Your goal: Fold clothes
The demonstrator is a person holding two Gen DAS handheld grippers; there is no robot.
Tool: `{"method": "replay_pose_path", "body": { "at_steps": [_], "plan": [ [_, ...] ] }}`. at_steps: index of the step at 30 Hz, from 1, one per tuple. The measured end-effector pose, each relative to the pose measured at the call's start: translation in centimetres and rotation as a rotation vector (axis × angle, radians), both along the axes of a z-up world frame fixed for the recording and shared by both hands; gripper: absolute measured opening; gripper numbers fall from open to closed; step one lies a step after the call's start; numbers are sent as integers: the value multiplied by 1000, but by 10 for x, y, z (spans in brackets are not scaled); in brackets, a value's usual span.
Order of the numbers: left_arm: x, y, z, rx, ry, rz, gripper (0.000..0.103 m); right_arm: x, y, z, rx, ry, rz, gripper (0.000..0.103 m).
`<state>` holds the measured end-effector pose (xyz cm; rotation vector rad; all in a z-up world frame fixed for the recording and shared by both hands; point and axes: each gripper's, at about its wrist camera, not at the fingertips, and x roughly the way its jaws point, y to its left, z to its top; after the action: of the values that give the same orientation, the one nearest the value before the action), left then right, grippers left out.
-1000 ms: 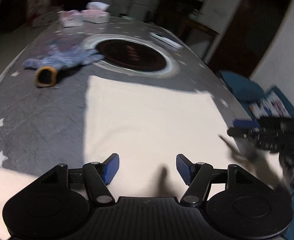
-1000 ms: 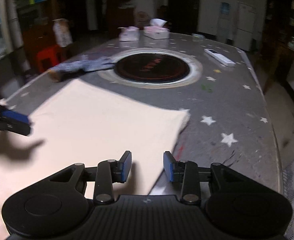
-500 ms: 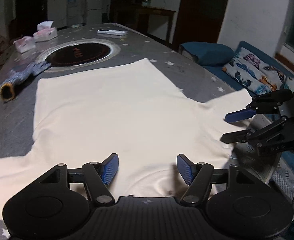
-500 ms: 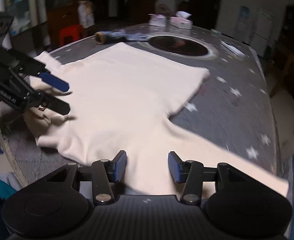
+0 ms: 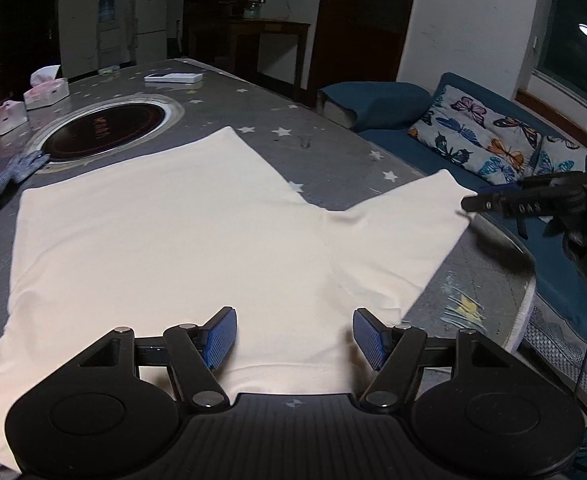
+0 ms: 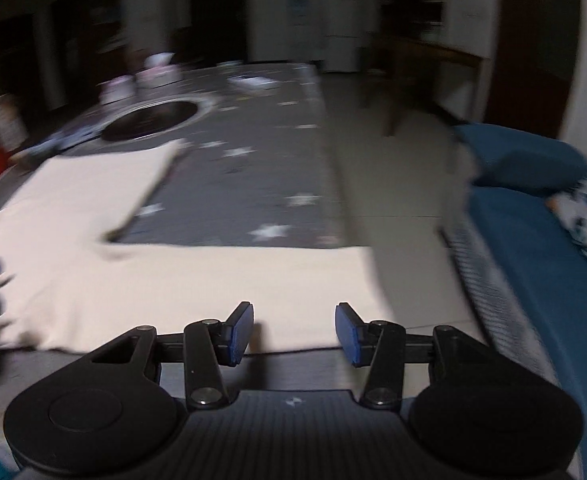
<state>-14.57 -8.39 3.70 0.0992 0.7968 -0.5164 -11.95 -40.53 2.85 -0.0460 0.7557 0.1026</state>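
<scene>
A home living-dining room: blue sofa (image 5: 377, 108) with butterfly cushions (image 5: 477, 136), white fridge (image 5: 151, 20), 2 tissue boxes (image 5: 45, 92) at the counter's (image 5: 253, 100) far-left corner.

Shirt (image 5: 165, 240) lies spread flat on the desk (image 5: 333, 152), one sleeve (image 5: 405, 232) reaching toward the desk's right edge. Behind the shirt, a round cooktop (image 5: 105, 130) is set into the desk. Left of the cooktop, a glove (image 5: 9, 168) lies by the shirt's far left corner. Two tissue boxes (image 5: 45, 90) stand farther back on the left; a remote (image 5: 173, 77) lies at the far end. A sofa with cushions (image 5: 477, 140) stands right of the desk.
</scene>
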Motion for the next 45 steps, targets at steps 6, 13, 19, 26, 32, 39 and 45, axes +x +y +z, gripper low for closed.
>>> {"method": "replay_pose_path", "body": {
  "at_steps": [6,13,19,26,32,39,45],
  "plan": [
    [-1,-10,-4,10,4,-16,68,7,-30,-15,68,33,-95,44],
    [-2,-15,-6,14,7,-23,68,8,-40,-18,177,33,-115,15],
    [-3,-11,-4,18,-5,-6,69,6,-26,4,211,-16,-63,9],
    [-10,15,4,14,-30,61,71,18,20,62,273,-113,151,9],
    [-19,47,10,8,-50,146,72,36,87,102,326,-148,371,9],
    [-33,81,13,-14,-55,246,73,45,182,117,345,-152,590,9],
    [-42,101,11,-18,-50,306,73,41,244,106,365,-101,718,12]
  ]
}}
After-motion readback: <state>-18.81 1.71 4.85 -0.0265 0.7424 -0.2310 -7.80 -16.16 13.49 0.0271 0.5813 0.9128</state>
